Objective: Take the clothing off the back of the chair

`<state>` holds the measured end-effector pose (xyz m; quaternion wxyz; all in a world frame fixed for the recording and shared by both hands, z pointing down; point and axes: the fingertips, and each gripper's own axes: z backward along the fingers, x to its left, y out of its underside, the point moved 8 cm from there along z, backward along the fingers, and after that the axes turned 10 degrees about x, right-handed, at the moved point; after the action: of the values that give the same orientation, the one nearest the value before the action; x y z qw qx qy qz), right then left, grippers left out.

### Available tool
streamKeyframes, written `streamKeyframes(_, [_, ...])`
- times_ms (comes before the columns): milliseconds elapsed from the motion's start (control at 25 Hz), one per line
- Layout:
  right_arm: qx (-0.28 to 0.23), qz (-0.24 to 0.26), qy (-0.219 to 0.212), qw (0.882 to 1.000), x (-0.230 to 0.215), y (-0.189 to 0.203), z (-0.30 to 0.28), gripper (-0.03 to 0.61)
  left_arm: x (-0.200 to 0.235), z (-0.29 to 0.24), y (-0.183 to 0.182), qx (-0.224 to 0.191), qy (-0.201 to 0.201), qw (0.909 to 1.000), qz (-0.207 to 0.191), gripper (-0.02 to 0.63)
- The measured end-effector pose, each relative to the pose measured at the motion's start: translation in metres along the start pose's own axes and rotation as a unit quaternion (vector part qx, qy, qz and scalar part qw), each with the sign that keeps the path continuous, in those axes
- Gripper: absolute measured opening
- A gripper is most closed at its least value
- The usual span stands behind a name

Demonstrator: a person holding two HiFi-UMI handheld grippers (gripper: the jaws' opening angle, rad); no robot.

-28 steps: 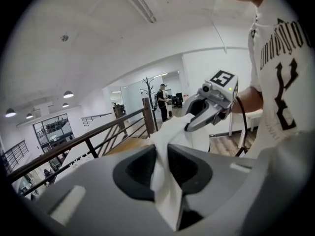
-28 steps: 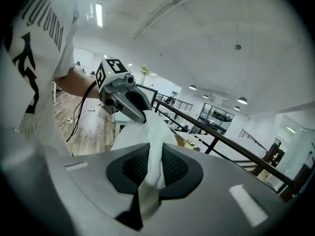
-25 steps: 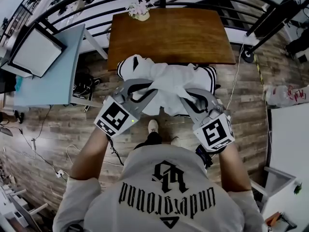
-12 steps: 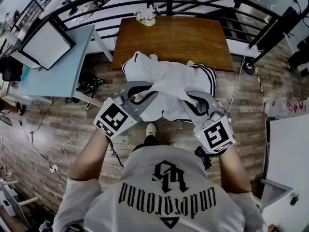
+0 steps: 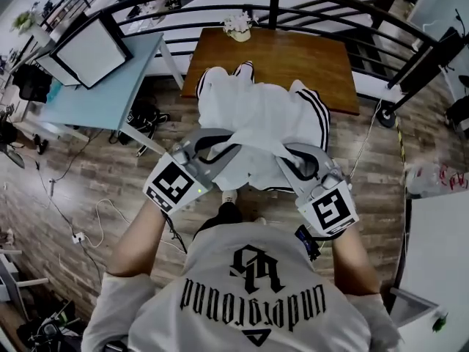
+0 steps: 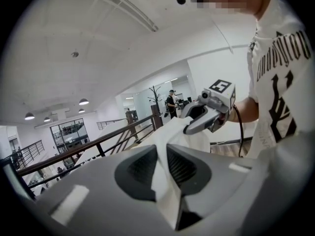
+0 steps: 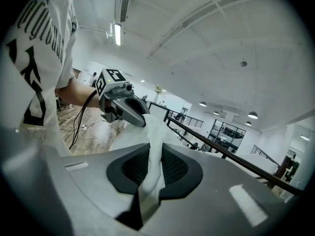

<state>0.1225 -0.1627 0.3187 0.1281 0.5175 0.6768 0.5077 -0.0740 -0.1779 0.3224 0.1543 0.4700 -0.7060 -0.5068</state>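
Both grippers clamped on the white striped garment

The left gripper (image 5: 231, 147) and right gripper (image 5: 283, 152) each have their jaws pinched almost together on a fold of the white garment with black stripes (image 5: 260, 112), one at each side of its near edge. The cloth spreads away from them, and from the head view its far end overlaps the near edge of the brown wooden table (image 5: 315, 57).

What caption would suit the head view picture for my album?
Left claw and right claw each pinch a white garment, held near a wooden table.
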Motion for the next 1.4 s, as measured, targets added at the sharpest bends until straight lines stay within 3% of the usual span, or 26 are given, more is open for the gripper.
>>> streamKeyframes(440, [-0.024,-0.021,-0.01,0.999,0.032,0.0,0.016,0.044,-0.03,0.025,0.0,0.01,0.006,0.9997,0.019,0.098])
streamKeyframes(680, [-0.024,-0.028,0.007,0.999,0.057,-0.015,0.017,0.044,-0.031,0.047,0.009,-0.01,0.02,0.9997,0.003,0.098])
streamKeyframes(1160, [-0.017,-0.044,0.058,0.997,0.149,-0.081,-0.006,0.044,-0.021,0.139,0.053,-0.062,0.062,0.9961,-0.01,0.098])
streamKeyframes(1400, [-0.018,-0.054,0.082,0.995,0.17,-0.098,-0.003,0.044,-0.025,0.164,0.051,-0.064,0.088,0.994,0.016,0.098])
